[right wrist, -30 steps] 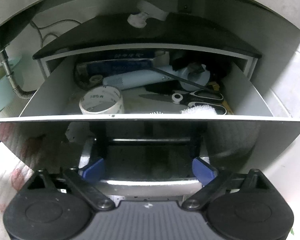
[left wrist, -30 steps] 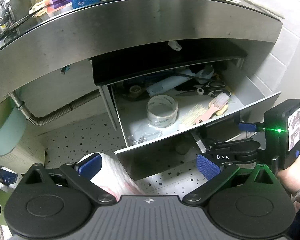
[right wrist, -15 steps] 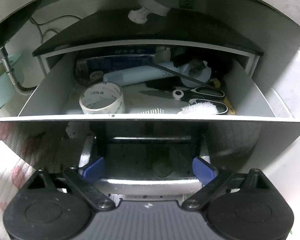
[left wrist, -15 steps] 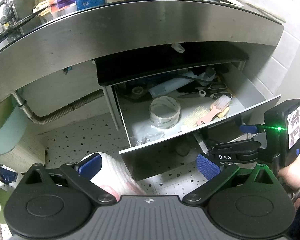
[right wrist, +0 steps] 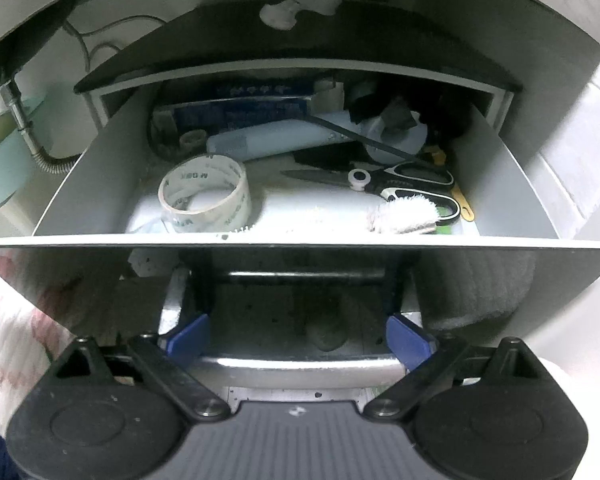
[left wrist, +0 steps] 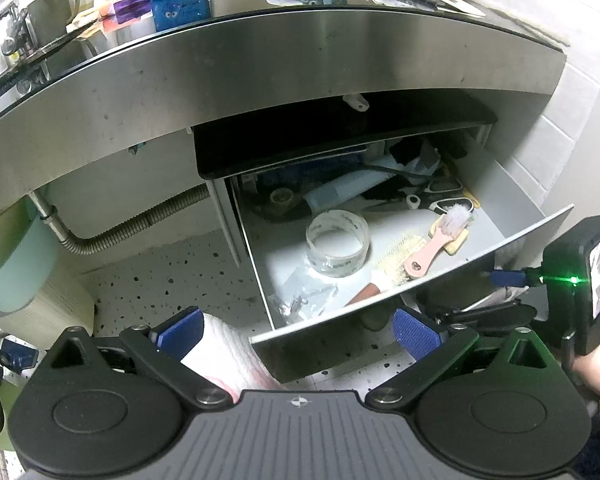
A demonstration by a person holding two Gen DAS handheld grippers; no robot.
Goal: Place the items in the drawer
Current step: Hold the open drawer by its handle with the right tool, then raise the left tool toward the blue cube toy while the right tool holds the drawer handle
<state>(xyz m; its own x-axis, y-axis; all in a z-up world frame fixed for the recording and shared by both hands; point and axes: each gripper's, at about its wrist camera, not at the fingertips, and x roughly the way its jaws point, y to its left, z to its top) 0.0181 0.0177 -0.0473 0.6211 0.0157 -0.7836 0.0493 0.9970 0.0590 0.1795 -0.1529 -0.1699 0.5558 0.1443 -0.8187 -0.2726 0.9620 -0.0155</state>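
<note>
We hold two grippers in front of an open drawer [left wrist: 512, 196] that stands pulled out from under a steel counter [left wrist: 300, 68].

Our left gripper [left wrist: 296, 330] hangs low over the speckled floor [left wrist: 160, 276], just left of the drawer's front corner. Its blue-padded fingers [left wrist: 180, 330] are spread wide, and a white roll of paper towel [left wrist: 228, 354] with pink print lies against the left finger; the right finger stands clear of it, so we cannot tell whether the roll is truly gripped.

Our right gripper [right wrist: 298, 338] sits square against the drawer's front panel, its fingers also spread, one at each end of the bar handle [right wrist: 296, 366] that runs across between them. Whether the pads touch the handle we cannot tell. In the left wrist view the same gripper [left wrist: 504, 280] shows at the drawer's right front corner with a green light on its body.

Inside the drawer we see a roll of clear tape [right wrist: 204, 198] at the left, scissors [right wrist: 384, 180] with black and white handles at the right, a white-bristled brush [left wrist: 436, 246] with a pink handle just in front of them, a pale blue tube [right wrist: 276, 140] lying across the back, and a dark blue box [right wrist: 240, 110] behind it.

A corrugated metal hose [left wrist: 132, 228] runs beneath the counter to the left.
</note>
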